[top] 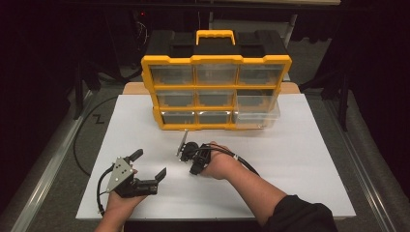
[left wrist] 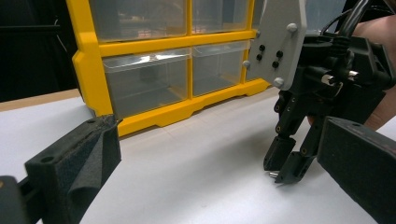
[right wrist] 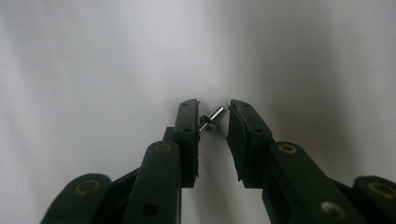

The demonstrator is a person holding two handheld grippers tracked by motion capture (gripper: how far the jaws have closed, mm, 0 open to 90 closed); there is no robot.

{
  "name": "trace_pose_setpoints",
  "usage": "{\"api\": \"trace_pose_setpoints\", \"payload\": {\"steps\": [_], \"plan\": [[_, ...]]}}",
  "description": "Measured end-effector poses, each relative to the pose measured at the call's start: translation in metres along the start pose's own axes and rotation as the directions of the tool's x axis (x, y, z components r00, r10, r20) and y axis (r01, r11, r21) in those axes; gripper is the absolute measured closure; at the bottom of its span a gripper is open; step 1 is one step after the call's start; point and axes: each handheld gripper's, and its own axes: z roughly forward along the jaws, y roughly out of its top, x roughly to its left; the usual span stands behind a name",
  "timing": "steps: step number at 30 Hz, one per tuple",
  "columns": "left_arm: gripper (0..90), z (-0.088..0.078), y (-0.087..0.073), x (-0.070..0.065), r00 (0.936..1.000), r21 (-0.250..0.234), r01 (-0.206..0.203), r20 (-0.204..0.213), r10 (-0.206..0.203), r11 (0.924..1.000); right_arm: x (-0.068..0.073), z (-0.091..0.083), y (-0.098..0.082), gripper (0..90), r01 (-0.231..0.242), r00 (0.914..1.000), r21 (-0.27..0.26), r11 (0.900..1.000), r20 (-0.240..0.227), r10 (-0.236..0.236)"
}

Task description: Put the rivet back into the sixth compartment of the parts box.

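Observation:
A small metal screw (right wrist: 211,120) lies on the white tabletop (top: 300,164), between the two jaws of my right gripper (right wrist: 214,114). The jaws stand narrow on either side of it, with a slight gap still showing at the screw's tip. In the high view my right gripper (top: 181,153) points down at the table in front of the organizer. The left gripper view shows its tips (left wrist: 282,170) on the table with the screw (left wrist: 272,174) beside them. My left gripper (top: 150,163) rests open near the front left, with nothing between its jaws.
A yellow and black parts organizer (top: 216,60) with clear drawers stands at the back of the table. Its bottom right drawer (top: 258,115) is pulled out. Cables trail from both grippers. Dark floor surrounds the table.

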Motion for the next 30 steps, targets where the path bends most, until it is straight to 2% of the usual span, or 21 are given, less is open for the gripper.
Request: {"api": "trace_pose_setpoints", "payload": {"steps": [9,22,30], "plan": [[0.4,0.000,0.000,0.000,1.0000,-0.002,0.002,-0.001,-0.002,1.0000,-0.002,0.000,0.003,84.3,0.015,0.9998,0.025,1.000,-0.011,-0.015],[0.4,0.000,0.000,0.000,1.0000,-0.001,0.005,-0.001,-0.005,1.0000,-0.001,-0.006,0.000,85.0,0.026,0.9996,0.008,1.000,-0.009,-0.026],[0.3,0.000,0.000,-0.001,1.0000,0.002,0.002,0.001,-0.002,1.0000,-0.002,-0.015,-0.010,85.0,0.015,0.9999,0.008,1.000,-0.007,-0.014]]}}
